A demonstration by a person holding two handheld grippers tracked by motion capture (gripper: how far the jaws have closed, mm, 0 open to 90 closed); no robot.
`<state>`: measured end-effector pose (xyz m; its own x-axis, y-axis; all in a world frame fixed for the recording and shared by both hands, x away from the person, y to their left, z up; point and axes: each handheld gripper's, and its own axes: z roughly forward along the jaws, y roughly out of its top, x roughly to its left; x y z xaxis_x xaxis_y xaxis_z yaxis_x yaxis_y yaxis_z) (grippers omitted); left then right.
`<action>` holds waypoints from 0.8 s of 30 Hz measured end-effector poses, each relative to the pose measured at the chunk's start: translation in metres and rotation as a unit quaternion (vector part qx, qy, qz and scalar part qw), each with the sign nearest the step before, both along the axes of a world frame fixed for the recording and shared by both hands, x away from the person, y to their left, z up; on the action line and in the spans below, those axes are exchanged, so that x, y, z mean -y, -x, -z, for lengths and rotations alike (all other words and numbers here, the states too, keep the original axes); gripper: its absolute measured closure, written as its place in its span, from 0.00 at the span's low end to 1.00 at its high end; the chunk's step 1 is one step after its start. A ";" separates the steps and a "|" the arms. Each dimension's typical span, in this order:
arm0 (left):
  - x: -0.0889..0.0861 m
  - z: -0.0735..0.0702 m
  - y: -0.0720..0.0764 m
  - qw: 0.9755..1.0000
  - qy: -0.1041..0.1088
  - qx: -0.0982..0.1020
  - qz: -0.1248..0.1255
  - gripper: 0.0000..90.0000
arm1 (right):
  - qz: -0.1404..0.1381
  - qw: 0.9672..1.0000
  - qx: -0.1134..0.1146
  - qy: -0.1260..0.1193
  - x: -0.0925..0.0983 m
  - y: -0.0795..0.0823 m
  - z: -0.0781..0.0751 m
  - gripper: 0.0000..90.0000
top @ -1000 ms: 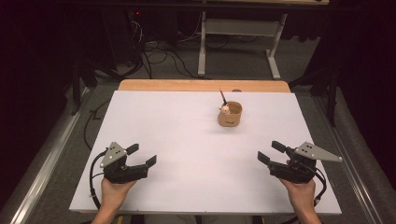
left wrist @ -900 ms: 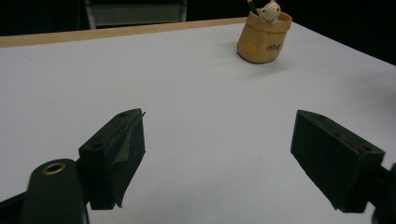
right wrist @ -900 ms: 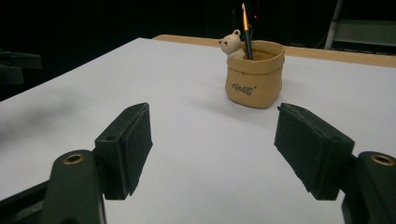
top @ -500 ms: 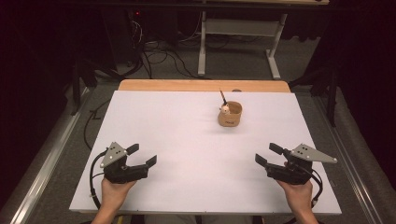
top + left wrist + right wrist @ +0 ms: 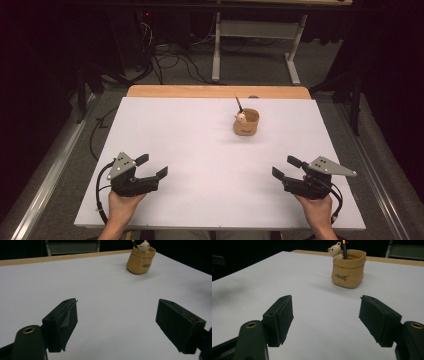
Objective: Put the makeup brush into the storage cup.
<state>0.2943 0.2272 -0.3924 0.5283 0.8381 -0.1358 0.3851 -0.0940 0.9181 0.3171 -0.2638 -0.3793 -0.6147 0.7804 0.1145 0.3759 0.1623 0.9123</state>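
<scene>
Tan pouch (image 5: 246,122) at 12 o'clock holds a bear-topped pencil (image 5: 240,111); left gripper (image 5: 152,167) and right gripper (image 5: 284,167) both gape wide, empty, on the white table (image 5: 200,150).

A white table (image 5: 200,150) is carrying a small tan pouch-like holder (image 5: 246,123) toward its far side — a dark pencil (image 5: 239,103) and a tiny pale bear figure (image 5: 240,117) are sticking up out of it. The left gripper (image 5: 152,166) and the right gripper (image 5: 286,167) are resting near the table's near corners, well apart from the holder, jaws standing wide with nothing between them — each is sitting in a hand.
</scene>
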 end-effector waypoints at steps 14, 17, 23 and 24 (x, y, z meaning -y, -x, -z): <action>0.001 0.000 0.000 1.000 -0.001 0.001 0.001 0.20 | 0.008 1.000 -0.006 0.009 -0.003 0.000 0.010 0.33; 0.001 0.000 0.000 1.000 -0.001 0.001 0.002 0.20 | 0.010 1.000 -0.008 0.011 -0.004 0.000 0.011 0.33; 0.001 0.000 0.000 1.000 -0.002 0.001 0.003 0.20 | 0.012 1.000 -0.013 0.021 -0.005 -0.003 0.016 0.33; 0.001 0.000 0.000 1.000 -0.002 0.001 0.003 0.20 | 0.014 1.000 -0.012 0.023 -0.006 -0.003 0.017 0.33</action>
<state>0.2939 0.2260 -0.3922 0.5334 0.8355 -0.1320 0.3831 -0.0995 0.9183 0.3203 -0.2578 -0.3960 -0.5899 0.8021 0.0926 0.4034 0.1935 0.8944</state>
